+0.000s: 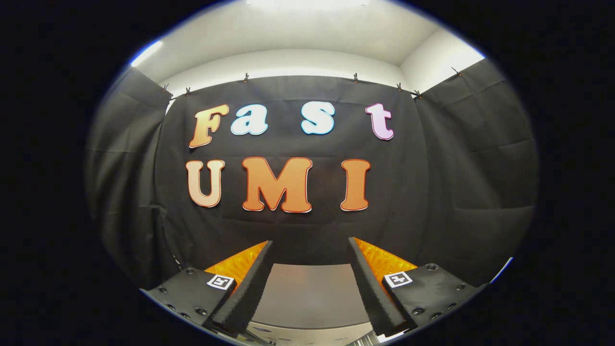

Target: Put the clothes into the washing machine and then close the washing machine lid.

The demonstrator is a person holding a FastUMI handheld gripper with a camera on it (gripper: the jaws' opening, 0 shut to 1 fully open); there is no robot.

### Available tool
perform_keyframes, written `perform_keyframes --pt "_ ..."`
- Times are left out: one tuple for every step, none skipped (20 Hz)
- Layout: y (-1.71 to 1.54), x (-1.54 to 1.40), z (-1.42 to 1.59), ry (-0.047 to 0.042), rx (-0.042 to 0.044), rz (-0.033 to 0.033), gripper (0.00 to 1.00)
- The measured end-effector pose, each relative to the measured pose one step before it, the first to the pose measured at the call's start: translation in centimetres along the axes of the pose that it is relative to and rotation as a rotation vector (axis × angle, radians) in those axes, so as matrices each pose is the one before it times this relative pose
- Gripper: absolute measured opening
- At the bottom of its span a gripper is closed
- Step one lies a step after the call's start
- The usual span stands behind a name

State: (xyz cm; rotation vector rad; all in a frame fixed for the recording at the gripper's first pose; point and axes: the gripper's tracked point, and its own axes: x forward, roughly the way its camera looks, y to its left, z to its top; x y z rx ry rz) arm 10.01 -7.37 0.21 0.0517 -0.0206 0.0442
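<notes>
black cloth wall (pixel 307 230) faces the fingers (pixel 250 283), spread wide, holding nothing.

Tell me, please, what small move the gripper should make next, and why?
Probably tilt the gripper downward to look for the clothes. Its fingers stand open with nothing between them, aimed at the booth's black cloth wall, with a grey surface below.

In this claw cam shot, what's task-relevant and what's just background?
Task-relevant:
- claw, open, nothing between its fingers
- grey surface between and below the fingers; can't tell if it's the washer

Background:
- black cloth wall
- white ceiling
</notes>
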Motion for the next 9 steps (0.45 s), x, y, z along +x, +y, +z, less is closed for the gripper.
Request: perform_keyframes --pt "-0.061 -0.020 -0.014 0.00092 -0.00432 -0.00143 0.98" --pt "-0.007 -0.023 -0.134 0.00509 -0.00520 -0.00127 0.98" --pt "-0.015 0.065 -0.146 0.00429 -0.00349 -0.00259 0.98" --pt "0.129 -0.063 -0.170 0.00189 -0.00191 0.00133 0.98" --pt "0.237 -0.020 0.030 0.00189 -0.00125 -0.00123 0.98" --pt "0.098 0.033 0.009 0.00228 -0.00215 -0.00037 0.98" --pt "0.180 0.097 0.071 -0.00221 -0.00149 -0.00183 0.98" --pt "0.177 -0.036 0.237 -0.00682 -0.00405 0.00288 0.98" --pt "0.097 0.074 0.371 -0.00269 -0.00705 -0.00488 0.98"
